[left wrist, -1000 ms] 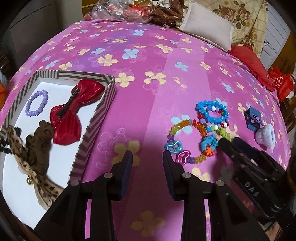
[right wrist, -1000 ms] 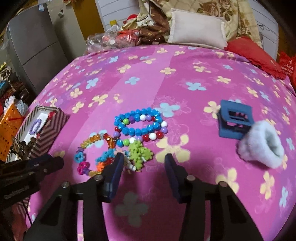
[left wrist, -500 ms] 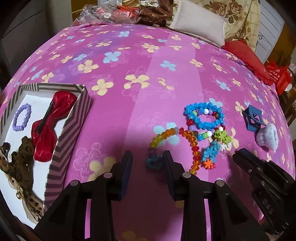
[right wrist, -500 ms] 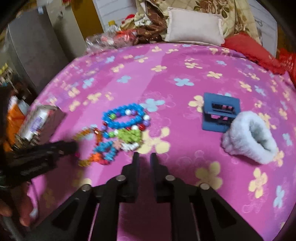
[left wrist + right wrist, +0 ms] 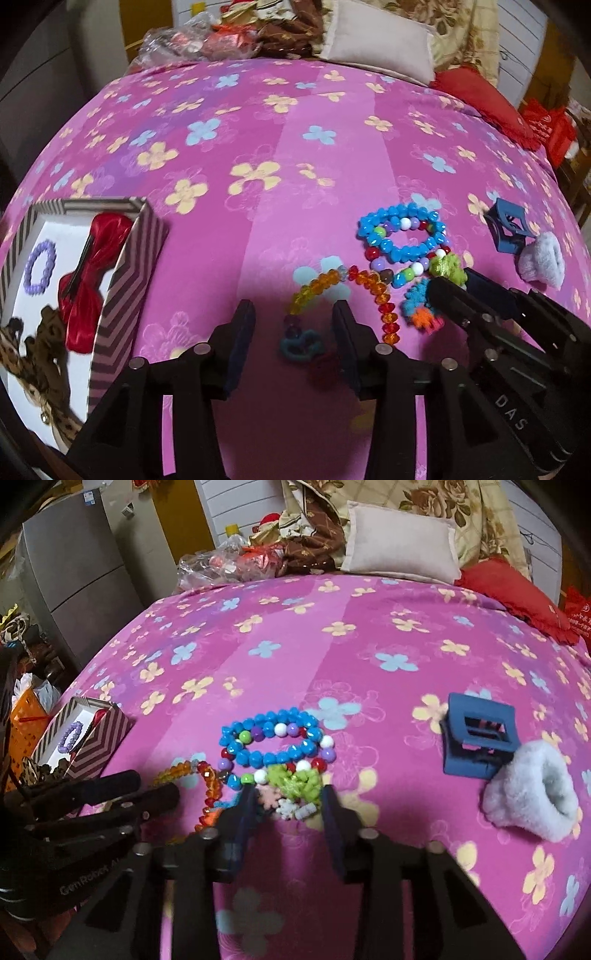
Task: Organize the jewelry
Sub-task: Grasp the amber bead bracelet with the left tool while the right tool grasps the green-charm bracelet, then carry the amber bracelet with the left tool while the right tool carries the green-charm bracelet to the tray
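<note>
Boxed: purple bead bracelet [image 5: 40, 267], red satin bow [image 5: 88, 280] in striped box [image 5: 122, 280] | left: bead bracelets [image 5: 273, 742], blue claw clip [image 5: 476, 738] on bed | left tongs [image 5: 293, 332] opening over heart charms [image 5: 301, 345], right tongs [image 5: 288, 805] opening around green beads [image 5: 293, 781], neither gripping.

Bright bead bracelets [image 5: 273, 738] lie tangled together on a pink flowered bed [image 5: 332, 646], while a purple bead bracelet [image 5: 40, 266] and red bow [image 5: 88, 280] rest inside a striped box [image 5: 125, 280].

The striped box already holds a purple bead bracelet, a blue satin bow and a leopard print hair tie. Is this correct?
Not quite: the bow is red, not blue. The left wrist view shows it in the striped box, between the purple bead bracelet and the leopard print hair tie.
</note>
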Available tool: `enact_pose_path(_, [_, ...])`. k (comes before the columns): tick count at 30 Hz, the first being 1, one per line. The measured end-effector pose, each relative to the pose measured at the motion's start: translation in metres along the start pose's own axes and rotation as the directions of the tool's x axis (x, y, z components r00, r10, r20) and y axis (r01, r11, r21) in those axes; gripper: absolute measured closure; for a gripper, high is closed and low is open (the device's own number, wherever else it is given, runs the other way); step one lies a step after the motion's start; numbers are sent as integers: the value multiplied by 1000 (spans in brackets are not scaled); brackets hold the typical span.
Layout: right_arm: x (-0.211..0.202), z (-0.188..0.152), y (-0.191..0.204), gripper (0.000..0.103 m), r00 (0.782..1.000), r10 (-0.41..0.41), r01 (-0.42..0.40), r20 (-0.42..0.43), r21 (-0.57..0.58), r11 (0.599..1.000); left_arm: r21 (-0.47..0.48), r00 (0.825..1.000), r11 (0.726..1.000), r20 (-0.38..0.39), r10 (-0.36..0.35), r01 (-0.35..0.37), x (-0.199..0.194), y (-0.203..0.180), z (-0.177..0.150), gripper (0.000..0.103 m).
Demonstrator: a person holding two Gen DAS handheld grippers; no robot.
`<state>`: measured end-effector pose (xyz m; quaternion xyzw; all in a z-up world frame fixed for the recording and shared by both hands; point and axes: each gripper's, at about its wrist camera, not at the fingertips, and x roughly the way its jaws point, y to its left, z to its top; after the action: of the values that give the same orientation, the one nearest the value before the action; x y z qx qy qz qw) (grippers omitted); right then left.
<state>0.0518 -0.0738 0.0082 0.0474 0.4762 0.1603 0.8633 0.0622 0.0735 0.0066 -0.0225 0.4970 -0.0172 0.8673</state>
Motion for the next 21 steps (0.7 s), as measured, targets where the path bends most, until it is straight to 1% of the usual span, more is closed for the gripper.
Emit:
enact_pose_path(1, [-1,0,-1,82,1000,2,-2,-4,1,1000,5,1000,1000,14,-20,20,0,0,0,75])
enact_pose_path(2, [-1,-1,-2,83,1000,3,-3,-11,1,1000,10,999,999,23,-35,35,-1,0,-1,92])
enact_pose_path(3, [-3,-3,-3,83,1000,1,-1,-9,-1,1000,16,998,998,26,-53,53,0,0,-1,98])
enact_pose_path(6, [-10,-7,-7,85,1000,-1,1,-7,0,1000,8,993,993,18,-117,117,-3,3,-3,97])
enact_pose_path(8, [-17,-10,-9,85,1000,15,-15,-1,10,1000,2,990,990,7,-141,141,-6,5,-6,98])
enact_pose_path(13, [-46,-16,-11,85,998,56,-57,36,28,998,5,986,987,34,-161,161,-28,9,-16,98])
enact_pose_path(17, [-67,-19,-10,85,995,77,-79,57,36,996,6,982,983,50,-182,182,-52,14,-19,98])
enact_pose_path(21, [-88,-20,-9,85,992,101,-105,81,56,993,14,979,982,80,-188,187,-80,20,-20,98])
